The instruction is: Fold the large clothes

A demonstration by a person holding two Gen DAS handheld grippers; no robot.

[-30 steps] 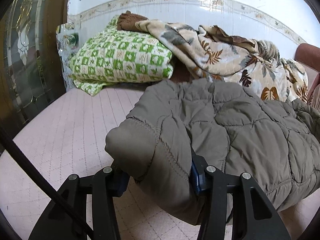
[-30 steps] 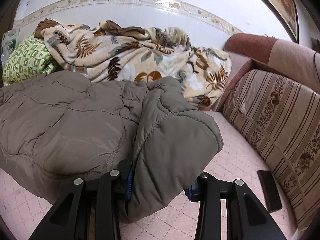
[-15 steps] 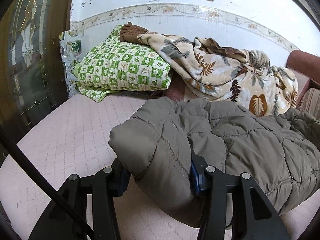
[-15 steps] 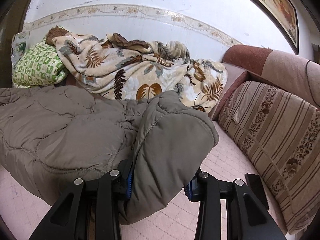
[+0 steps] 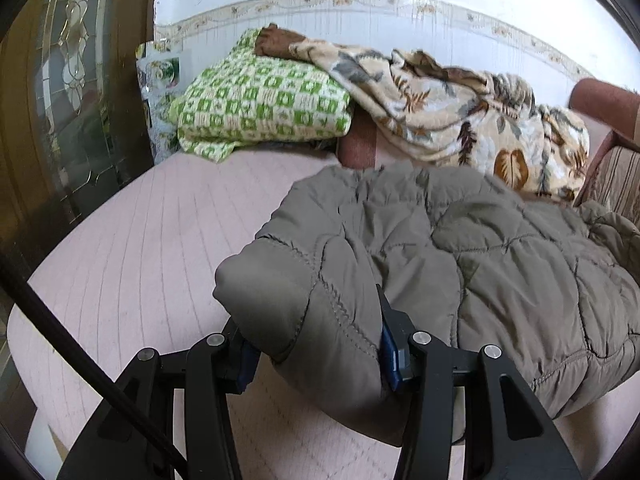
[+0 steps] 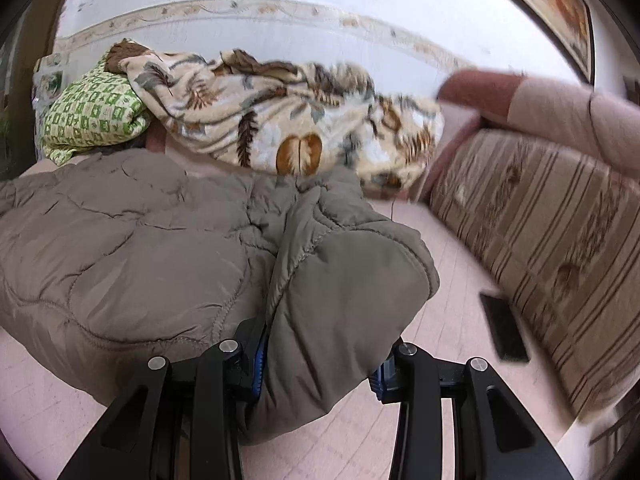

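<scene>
On the pink cover, centre frame: coat (image 5: 460, 248) folded into a bundle, both ends clamped.
Left gripper (image 5: 316, 354) and right gripper (image 6: 320, 356) each pinch a thick folded edge of it. Folding looks mostly done, I'd say; setting it down and letting go remain.

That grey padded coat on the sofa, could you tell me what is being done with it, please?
A person is folding it with two hand-held tools. The left tool grips one bunched end of the padded coat, and the right tool grips the other end. The coat lies across the pink sofa seat, in front of a leaf-print blanket.
</scene>
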